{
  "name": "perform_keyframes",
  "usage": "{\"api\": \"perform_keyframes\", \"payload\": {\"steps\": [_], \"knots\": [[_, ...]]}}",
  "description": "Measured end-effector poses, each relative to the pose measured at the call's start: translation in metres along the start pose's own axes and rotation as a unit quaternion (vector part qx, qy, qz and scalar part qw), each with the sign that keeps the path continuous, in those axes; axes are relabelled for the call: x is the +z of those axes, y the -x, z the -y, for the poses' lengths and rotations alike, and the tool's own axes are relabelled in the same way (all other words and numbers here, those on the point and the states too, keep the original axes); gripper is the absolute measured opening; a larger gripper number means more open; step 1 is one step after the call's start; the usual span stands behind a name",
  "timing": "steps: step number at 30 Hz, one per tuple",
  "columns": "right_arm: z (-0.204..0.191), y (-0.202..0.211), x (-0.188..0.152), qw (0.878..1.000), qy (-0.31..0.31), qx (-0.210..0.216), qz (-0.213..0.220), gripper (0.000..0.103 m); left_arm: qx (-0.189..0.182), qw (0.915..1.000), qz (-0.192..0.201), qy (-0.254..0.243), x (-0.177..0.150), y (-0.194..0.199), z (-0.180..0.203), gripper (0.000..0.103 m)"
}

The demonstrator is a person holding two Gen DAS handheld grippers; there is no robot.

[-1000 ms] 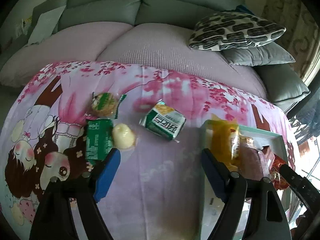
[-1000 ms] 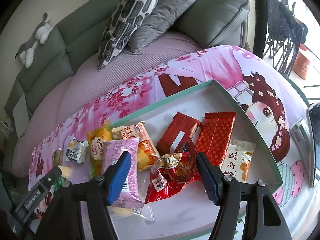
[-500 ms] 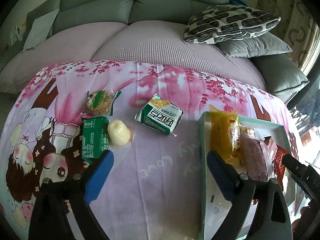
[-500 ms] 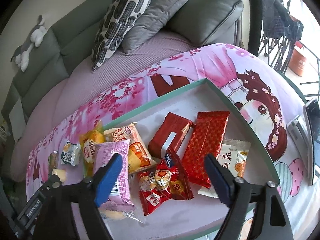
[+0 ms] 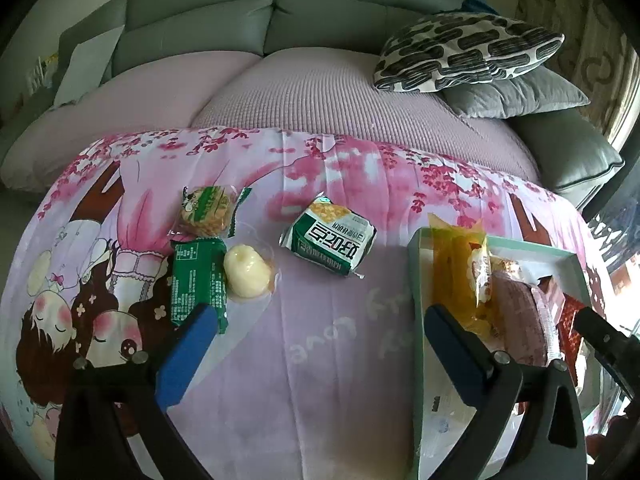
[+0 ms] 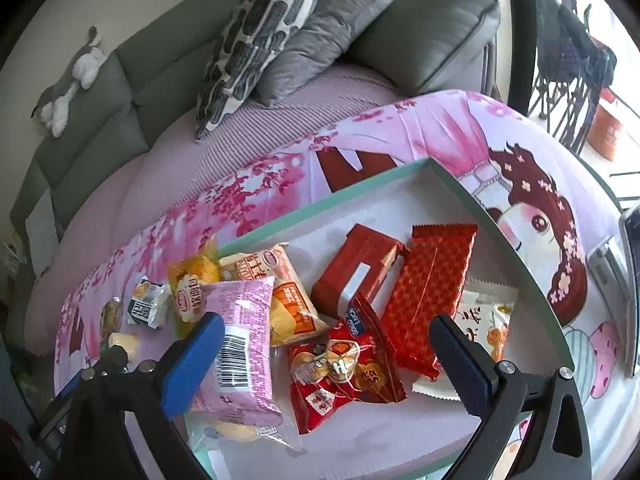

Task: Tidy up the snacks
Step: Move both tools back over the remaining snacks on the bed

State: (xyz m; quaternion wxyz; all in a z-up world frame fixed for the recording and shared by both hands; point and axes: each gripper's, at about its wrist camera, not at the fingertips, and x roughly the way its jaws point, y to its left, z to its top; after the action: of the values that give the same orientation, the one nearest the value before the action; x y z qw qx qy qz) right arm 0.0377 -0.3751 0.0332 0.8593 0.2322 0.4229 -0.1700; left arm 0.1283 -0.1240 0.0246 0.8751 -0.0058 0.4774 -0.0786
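On the pink cartoon cloth [image 5: 328, 360] sits a teal-rimmed tray [image 6: 332, 200], already holding most snacks: pink pack [image 6: 244, 344], red bag [image 6: 340, 376], red bar [image 6: 432, 292], red box [image 6: 360, 268], orange pack [image 6: 288, 296], yellow pack [image 6: 192, 280], white pack [image 6: 484, 316]. Four snacks lie loose on the cloth left of the tray: white-green pack [image 5: 332, 240], green pack [image 5: 196, 280], round cookie [image 5: 204, 210], pale cake [image 5: 246, 272]. Left gripper [image 5: 316, 344] hovers above the cloth, jaws wide apart, holding nothing, green pack just off its left finger. Right gripper [image 6: 324, 360] hangs over the tray, jaws wide too, empty, red bag between the fingers below. Step looks like collecting the leftovers. Next move likely calls for the left gripper to drop onto one loose pack, pinch it, then carry it across the tray rim.
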Motion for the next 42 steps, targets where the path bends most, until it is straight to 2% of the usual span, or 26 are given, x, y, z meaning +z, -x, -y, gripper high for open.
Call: {"api": "perform_keyframes", "payload": {"steps": [3,9,14,17,22,25,31,36,42], "knots": [[-0.008,0.005,0.000,1.000,0.021,-0.004,0.012,0.103,0.002,1.0000,0.005,0.000,0.002,0.004,-0.001,0.103],[-0.024,0.020,0.001,0.999,0.035,0.017,0.036,0.103,0.012,0.9993,0.026,0.023,0.007,0.016,-0.014,0.103],[-0.043,0.028,-0.001,0.997,0.058,0.035,0.043,0.103,0.060,0.9953,0.063,0.041,0.012,0.033,-0.028,0.103],[-0.055,0.025,-0.006,0.996,0.074,0.044,0.032,0.103,0.067,0.9934,0.072,0.059,0.013,0.040,-0.042,0.103],[-0.081,0.023,-0.018,0.992,0.102,0.065,0.019,0.103,0.085,0.9901,0.056,0.096,0.012,0.040,-0.072,0.103],[-0.096,0.022,-0.026,0.989,0.117,0.085,0.012,0.103,0.117,0.9856,0.050,0.112,0.007,0.041,-0.091,0.103],[-0.129,0.017,-0.045,0.981,0.155,0.118,-0.005,0.103,0.139,0.9754,0.028,0.169,-0.002,0.042,-0.143,0.103],[-0.142,0.014,-0.056,0.977,0.172,0.125,-0.010,0.103,0.120,0.9715,0.023,0.203,-0.006,0.040,-0.167,0.103],[-0.148,0.011,-0.060,0.976,0.178,0.127,-0.008,0.103,0.094,0.9775,0.034,0.186,-0.003,0.033,-0.164,0.103]]}}
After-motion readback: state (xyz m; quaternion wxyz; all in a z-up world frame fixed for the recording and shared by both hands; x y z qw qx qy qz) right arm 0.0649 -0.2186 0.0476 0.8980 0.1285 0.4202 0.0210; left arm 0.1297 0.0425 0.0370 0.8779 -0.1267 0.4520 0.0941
